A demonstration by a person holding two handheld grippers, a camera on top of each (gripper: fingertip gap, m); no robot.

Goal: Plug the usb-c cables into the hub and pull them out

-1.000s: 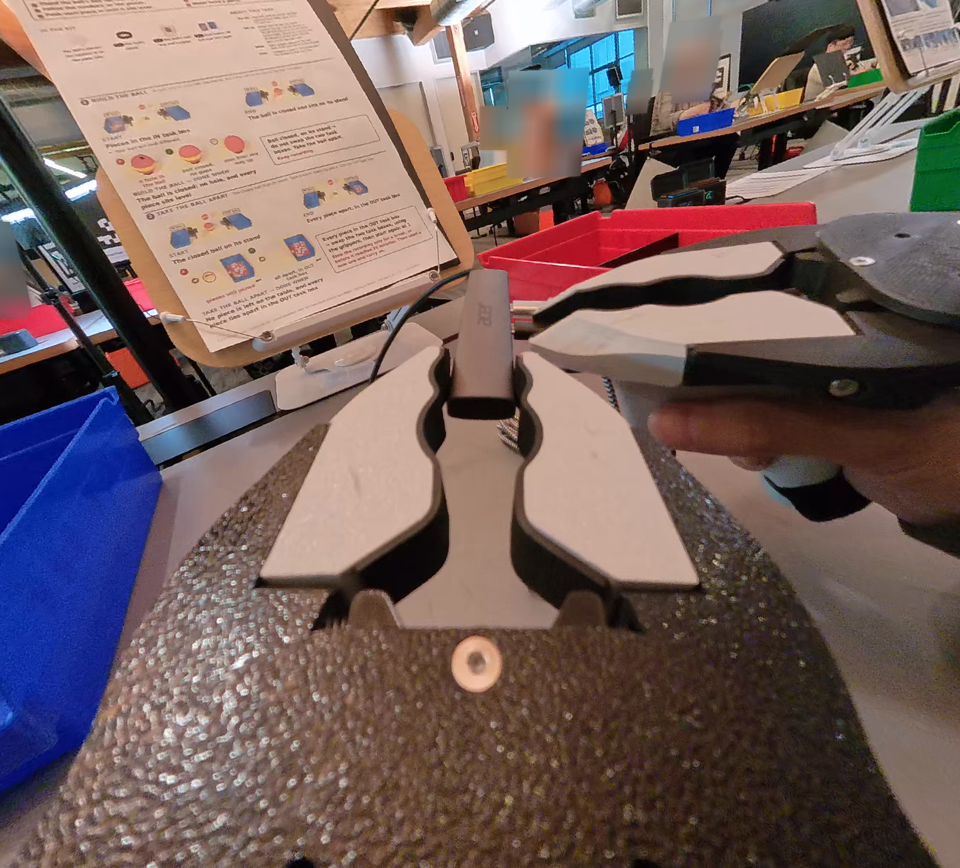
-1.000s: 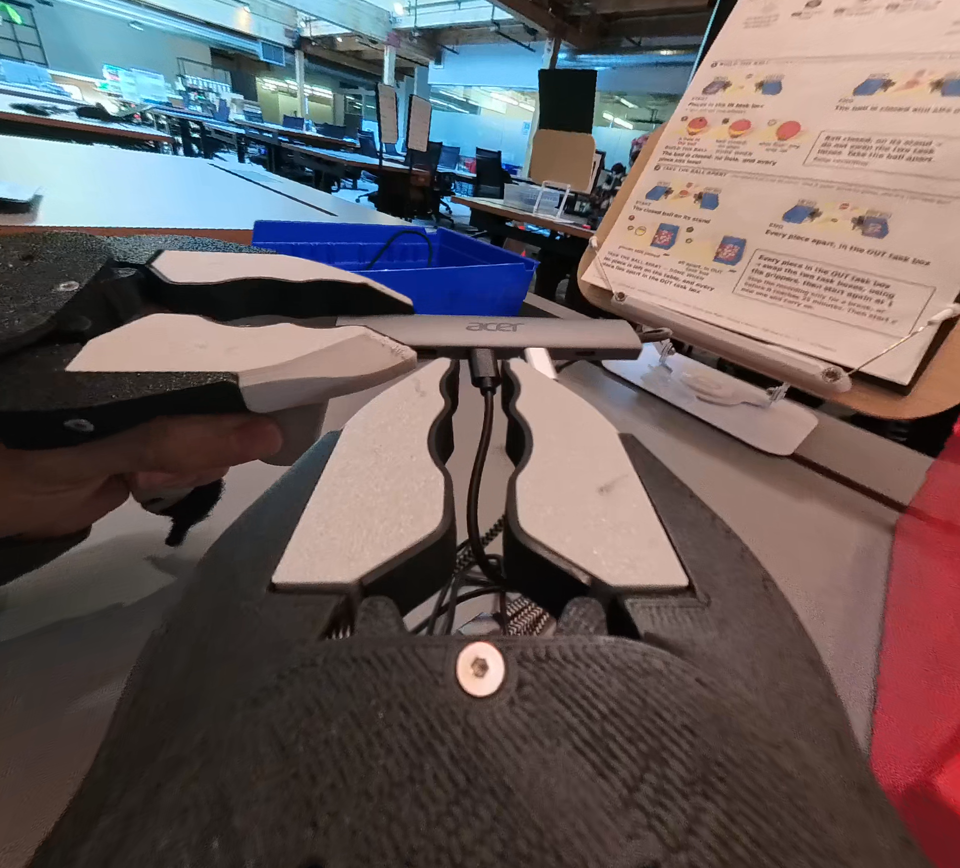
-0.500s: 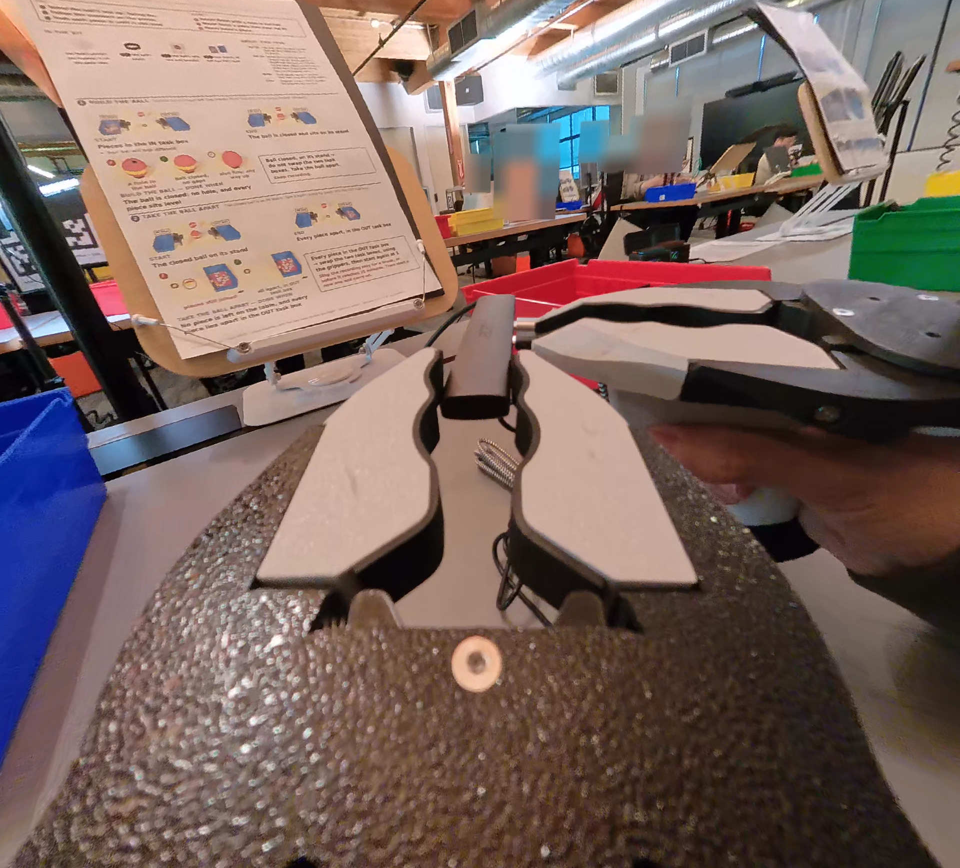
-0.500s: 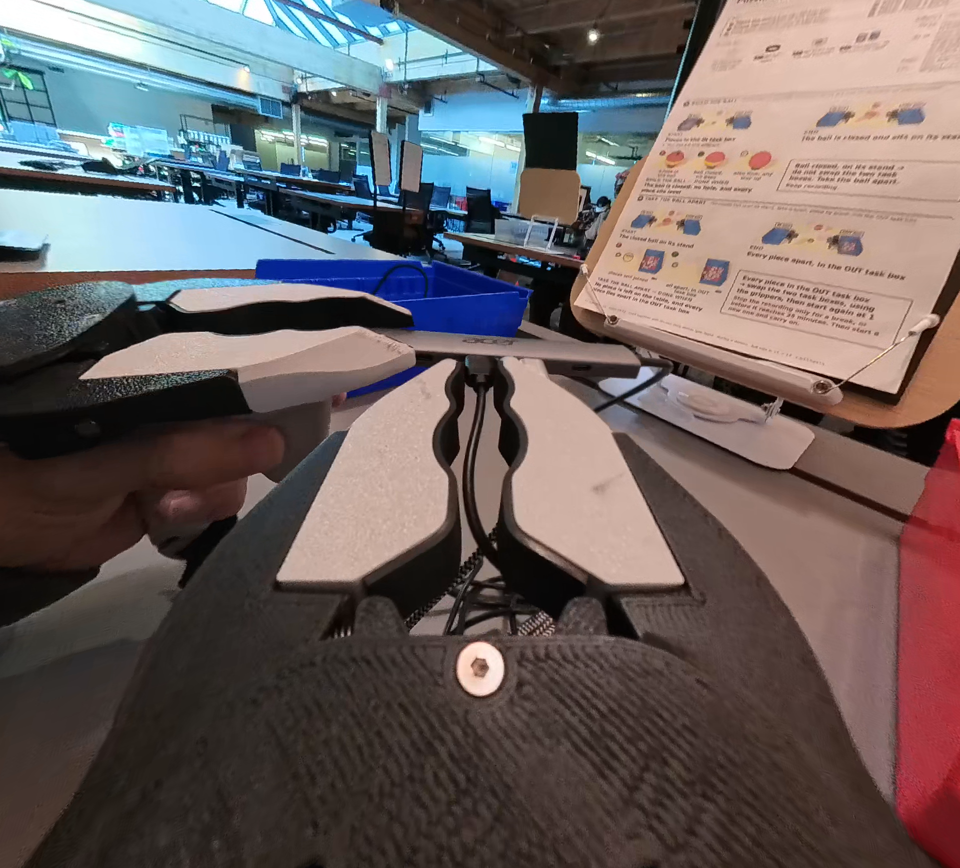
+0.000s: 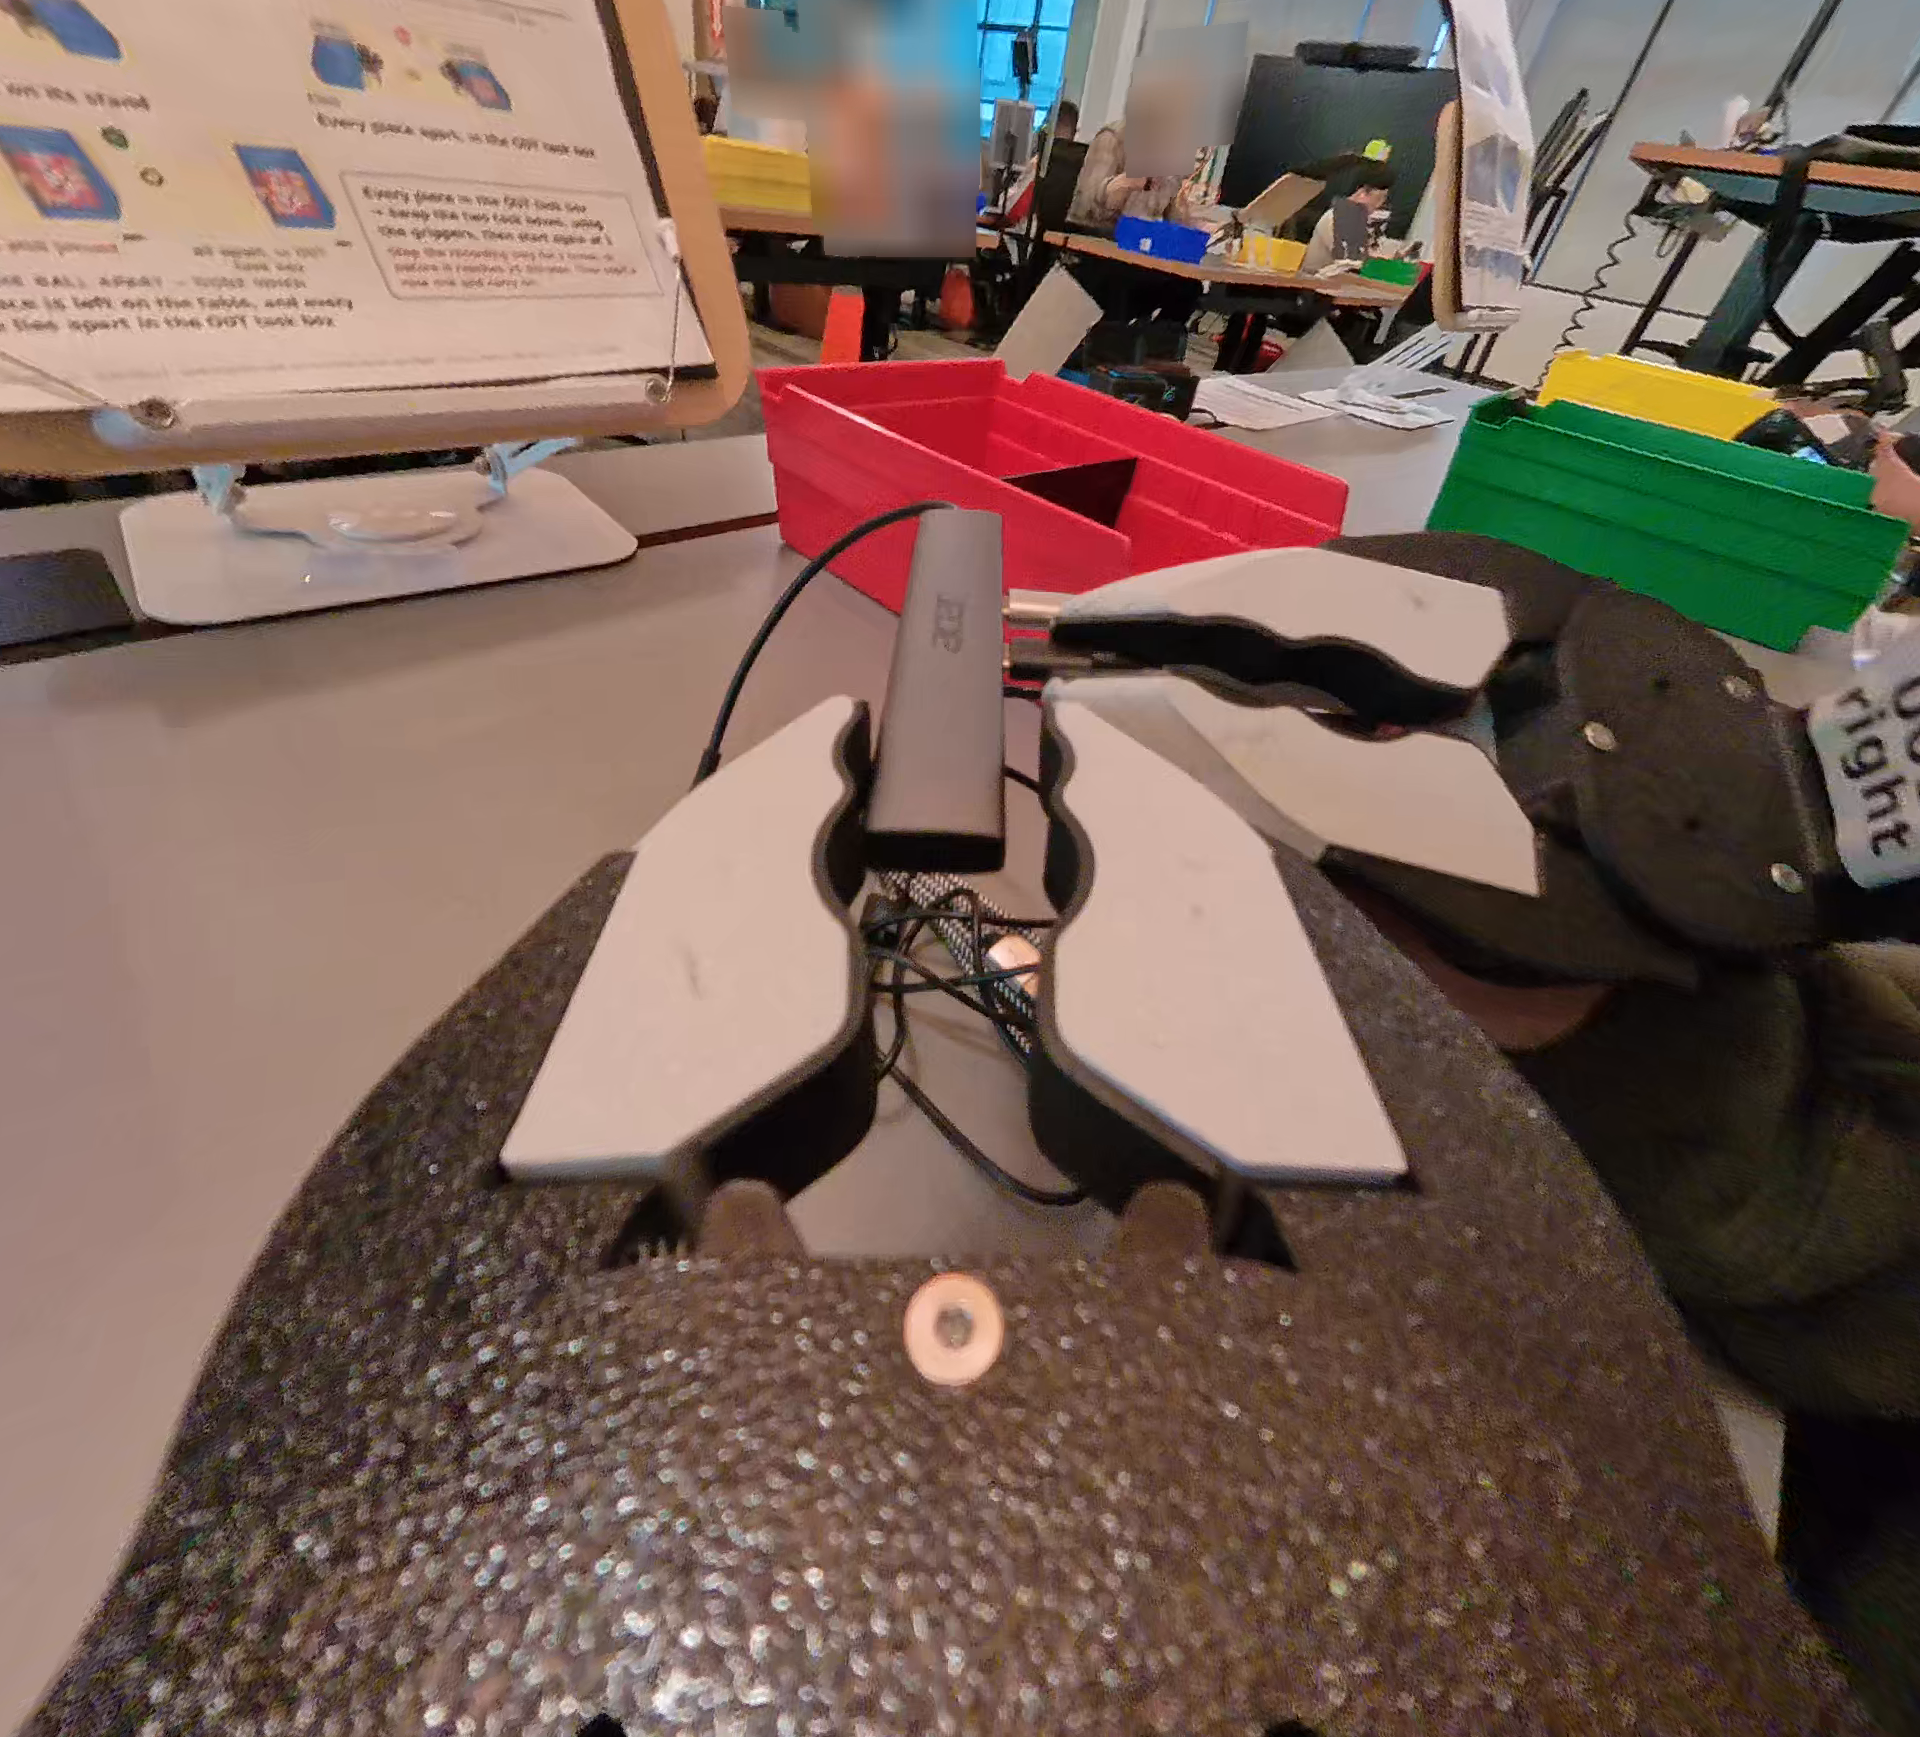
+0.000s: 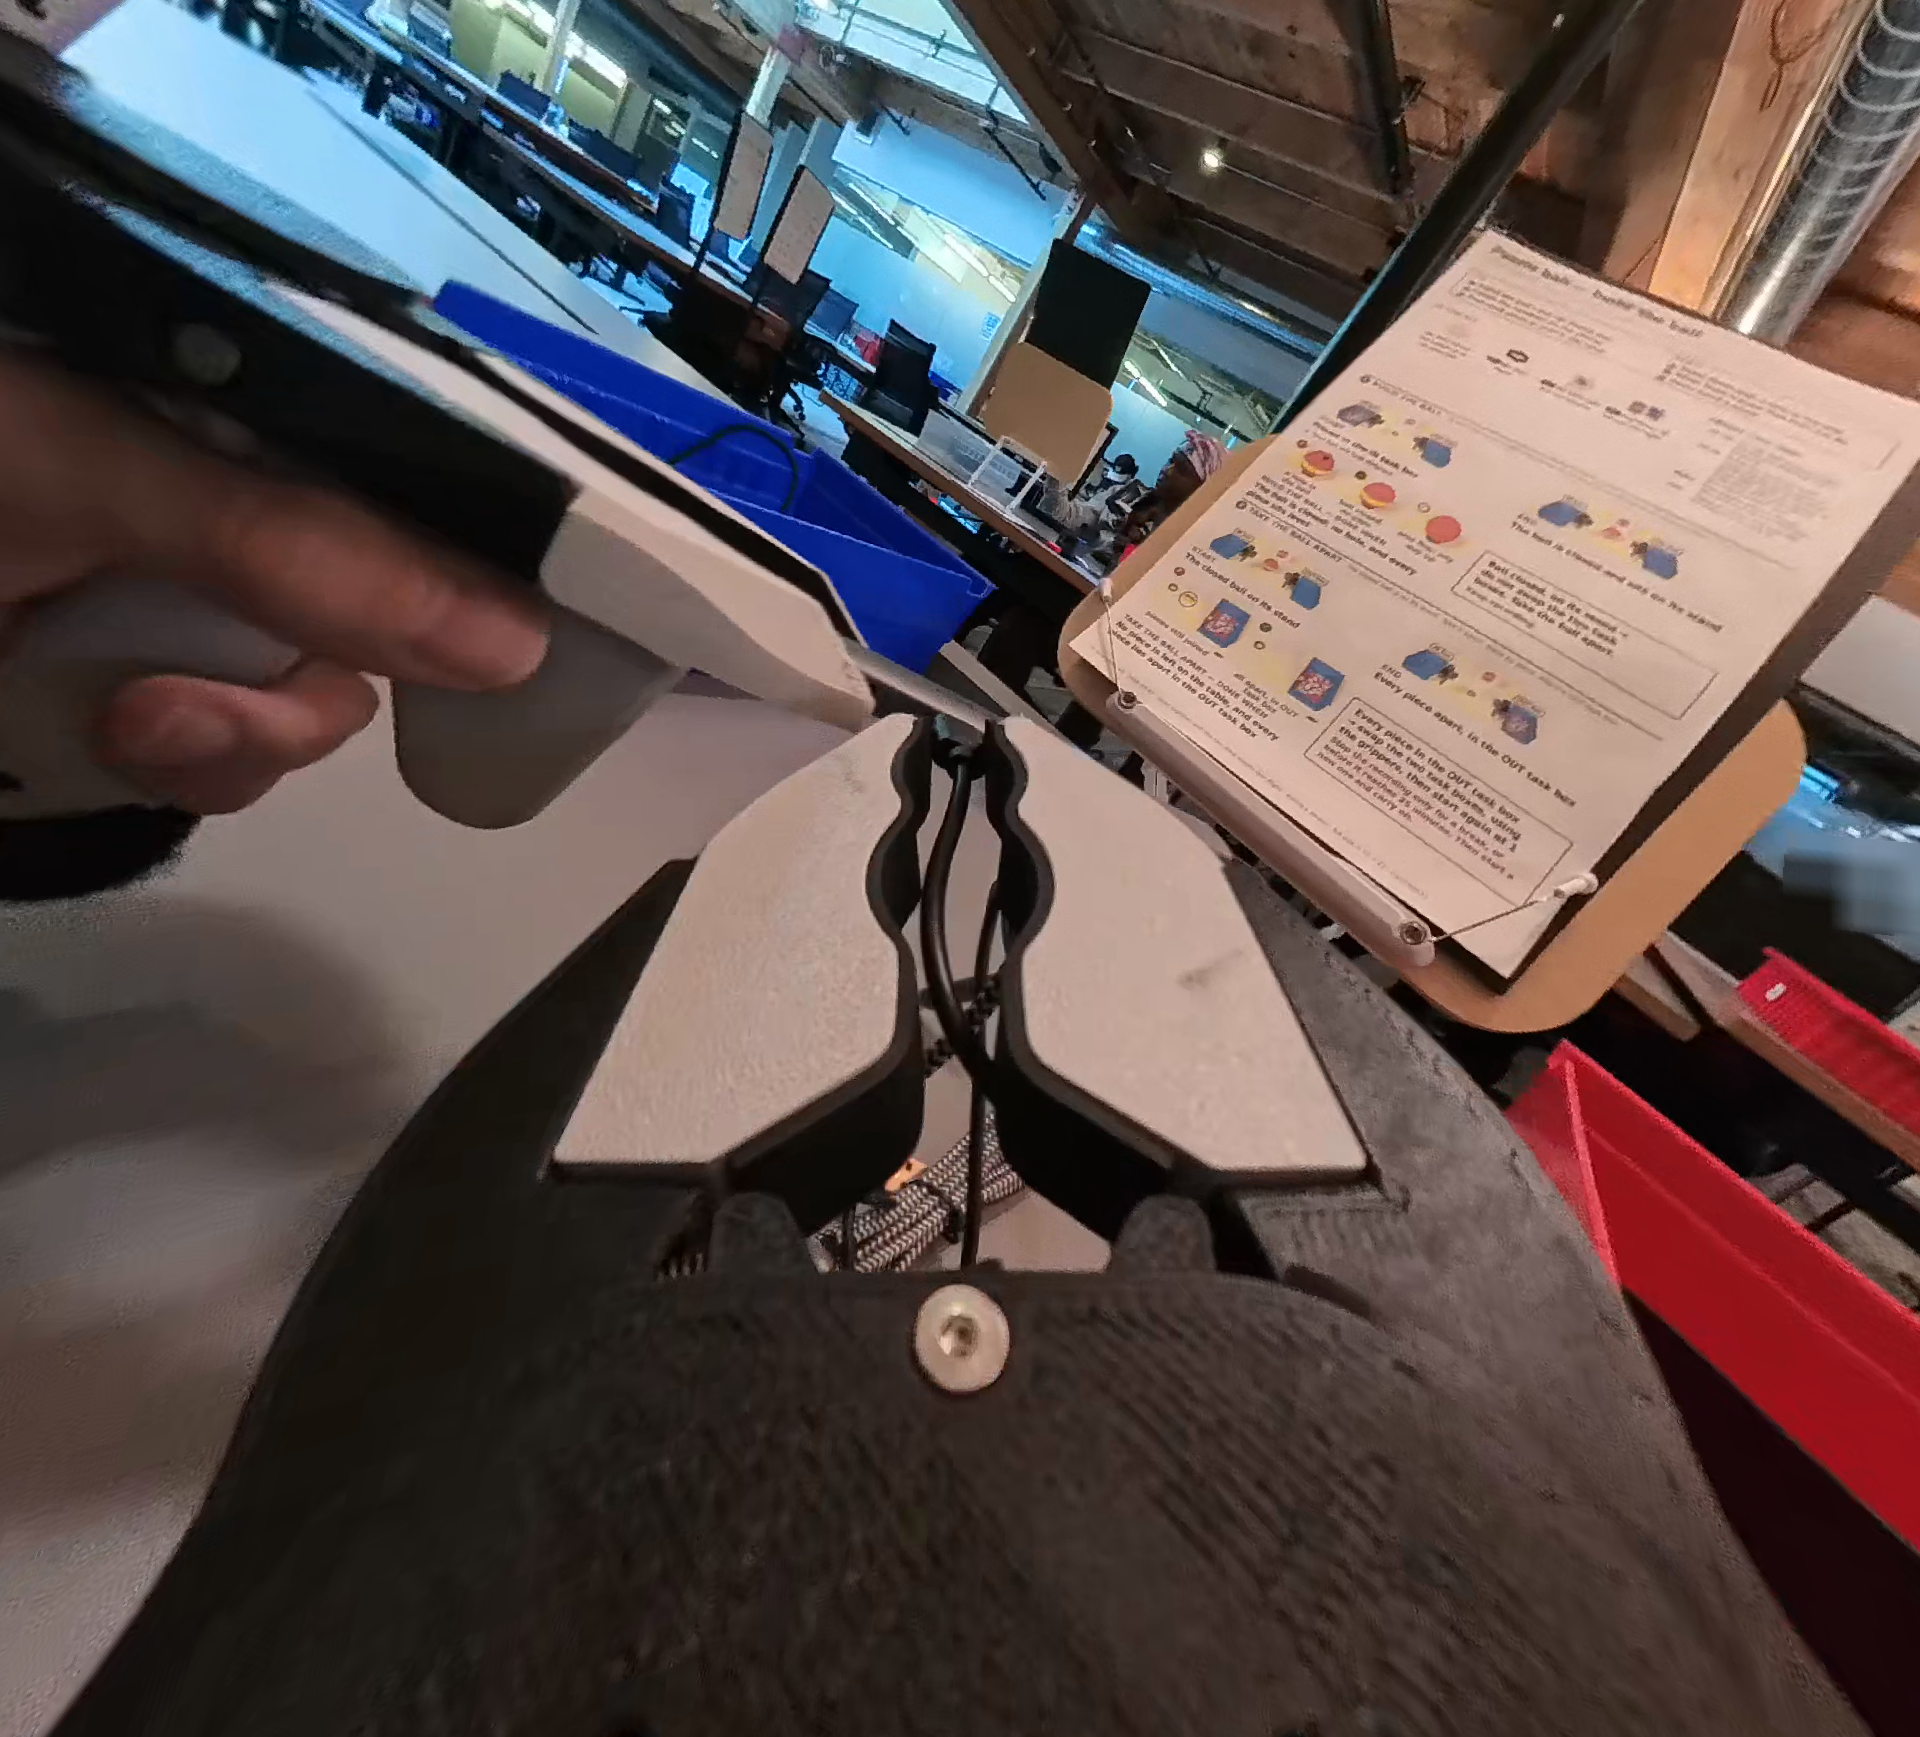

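While left tool [image 5: 940,757] clamps the hub [image 5: 940,679] above the desk [image 5: 364,814], right tool [image 5: 1049,664] pinches a cable plug [image 5: 1023,643] at its side port. Risk: skewed pull bends the plug or twists hub loose.

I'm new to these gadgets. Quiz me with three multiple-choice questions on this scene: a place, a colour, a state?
1. Where is the red plastic bin?
A) behind the slim dark grey hub
B) on the floor
C) on a chair

2. The ribbed plastic bin right of it is:
A) purple
B) green
C) white

3. The left gripper has its jaws:
A) wide open, empty
B) shut on the hub
C) shut on a pen

Answers: A, it shows just beyond the hub; B, its walls are green; B, the hub sits pinched between them.
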